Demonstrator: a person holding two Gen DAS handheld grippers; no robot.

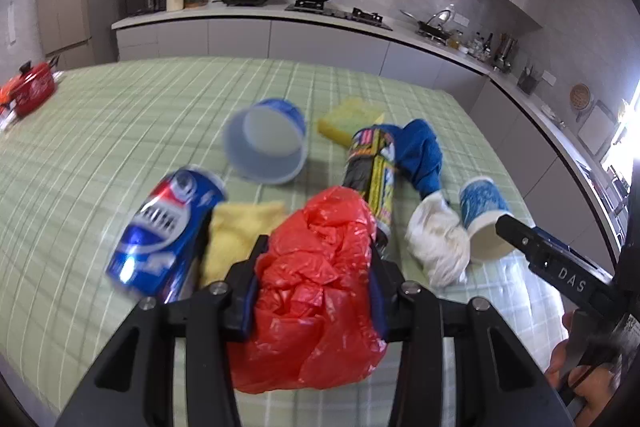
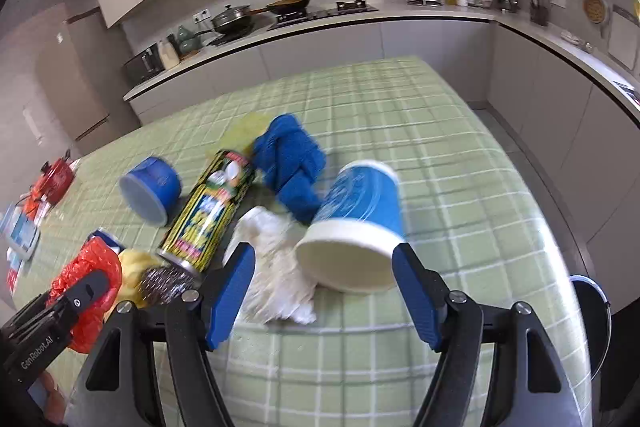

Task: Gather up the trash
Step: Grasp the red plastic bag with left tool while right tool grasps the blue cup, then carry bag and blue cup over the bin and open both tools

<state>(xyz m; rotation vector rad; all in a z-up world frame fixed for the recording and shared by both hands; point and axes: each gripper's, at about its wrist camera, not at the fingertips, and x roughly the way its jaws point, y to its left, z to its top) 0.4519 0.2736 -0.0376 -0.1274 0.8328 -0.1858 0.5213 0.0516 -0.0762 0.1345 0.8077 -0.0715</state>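
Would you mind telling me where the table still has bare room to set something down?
The tablecloth is bare along the right, beyond the blue paper cup, and at the near edge under the right tongs. The far side behind the blue tub and sponge is free too. The middle is crowded: can, spray can, cloths, red bag.

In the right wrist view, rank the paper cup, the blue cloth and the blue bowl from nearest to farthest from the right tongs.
1. Paper cup: lying on its side just beyond the open right tongs, mouth toward them.
2. Blue cloth: behind the cup, slightly left.
3. Blue bowl: far left, past the yellow spray can.
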